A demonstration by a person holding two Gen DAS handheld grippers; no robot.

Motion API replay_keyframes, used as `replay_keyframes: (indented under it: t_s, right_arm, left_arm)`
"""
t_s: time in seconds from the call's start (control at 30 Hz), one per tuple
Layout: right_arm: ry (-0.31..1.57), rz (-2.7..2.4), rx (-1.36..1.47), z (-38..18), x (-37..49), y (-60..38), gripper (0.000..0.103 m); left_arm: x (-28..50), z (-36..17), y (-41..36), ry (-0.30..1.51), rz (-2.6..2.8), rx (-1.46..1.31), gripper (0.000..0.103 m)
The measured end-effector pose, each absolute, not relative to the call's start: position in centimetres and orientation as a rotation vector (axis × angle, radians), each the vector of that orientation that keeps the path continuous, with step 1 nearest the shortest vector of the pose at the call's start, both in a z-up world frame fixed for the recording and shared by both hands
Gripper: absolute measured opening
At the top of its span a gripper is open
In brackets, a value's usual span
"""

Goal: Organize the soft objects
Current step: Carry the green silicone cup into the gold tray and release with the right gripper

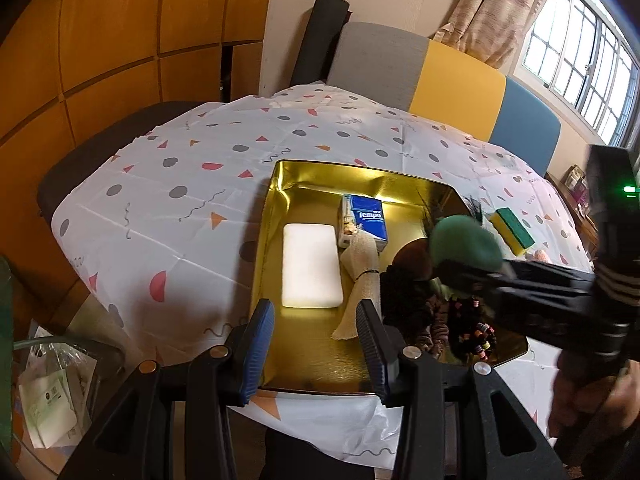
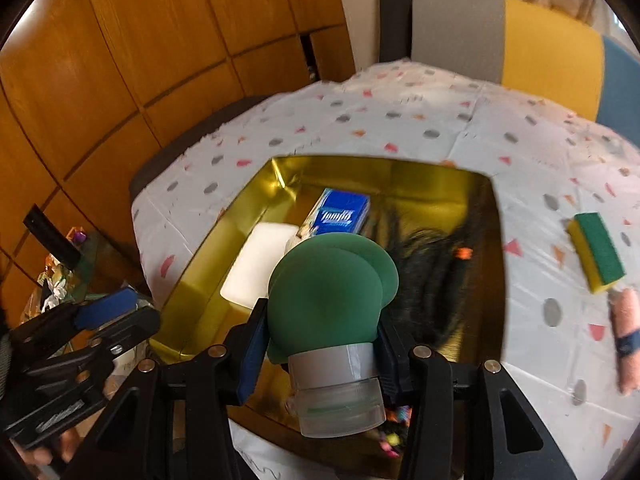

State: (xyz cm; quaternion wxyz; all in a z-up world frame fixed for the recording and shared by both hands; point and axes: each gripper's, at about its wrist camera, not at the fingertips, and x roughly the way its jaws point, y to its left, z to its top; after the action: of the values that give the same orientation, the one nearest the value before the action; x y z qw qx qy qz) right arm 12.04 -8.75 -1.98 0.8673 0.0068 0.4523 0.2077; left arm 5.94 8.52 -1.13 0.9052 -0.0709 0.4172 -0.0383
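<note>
Right gripper [image 2: 320, 344] clamped on a soft green rounded silicone object with a grey band and clear plastic base [image 2: 332, 300], fingers pressing its sides, held above the near-right part of the shiny gold rectangular metal tray [image 2: 192, 288]. From the left wrist view the same green object [image 1: 466, 246] hangs over the tray's right side.

Left gripper [image 1: 316, 344] spread apart, nothing between its blue-padded fingers [image 1: 260, 344], hovering over the tray's near edge [image 1: 264, 240].

Inside the tray: white rectangular foam sponge [image 1: 312, 264] on the left, blue Tempo tissue pack [image 1: 366, 220] toward the far side, beige bandage-like cloth roll tied with a black band [image 1: 362, 280] just beside the sponge, black fuzzy hair-like item [image 2: 432, 280] on the right, colourful small beads or hair ties [image 1: 480, 336] at near right, blurred.

On the white tablecloth with grey dots and red triangles [image 1: 180, 184], right of the tray and apart from it: yellow-and-green scrub sponge [image 2: 596, 258], with a pink soft object with a dark band [image 2: 628, 336] just beside it.
</note>
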Motion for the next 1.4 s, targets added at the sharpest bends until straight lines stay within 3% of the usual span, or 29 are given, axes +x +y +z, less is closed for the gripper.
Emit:
replay_keyframes:
  t_s: [0.2,0.6,1.4]
  right_arm:
    - [1.014,0.346,-0.025,-5.1,14.9,-8.1,0.048]
    - [1.015,0.253,-0.121,-6.0,18.1,-7.1,0.050]
    - [0.982,0.354,0.045,-3.9,15.1,-8.6,0.067]
  left_arm:
    - [5.9,-1.3,9.1,0.862,-0.070,-0.155,0.043]
    - [6.2,-1.7,9.0,0.876,-0.062,-0.148,0.043]
    - [5.4,-1.3,8.8,0.875,-0.058,-0.149,0.043]
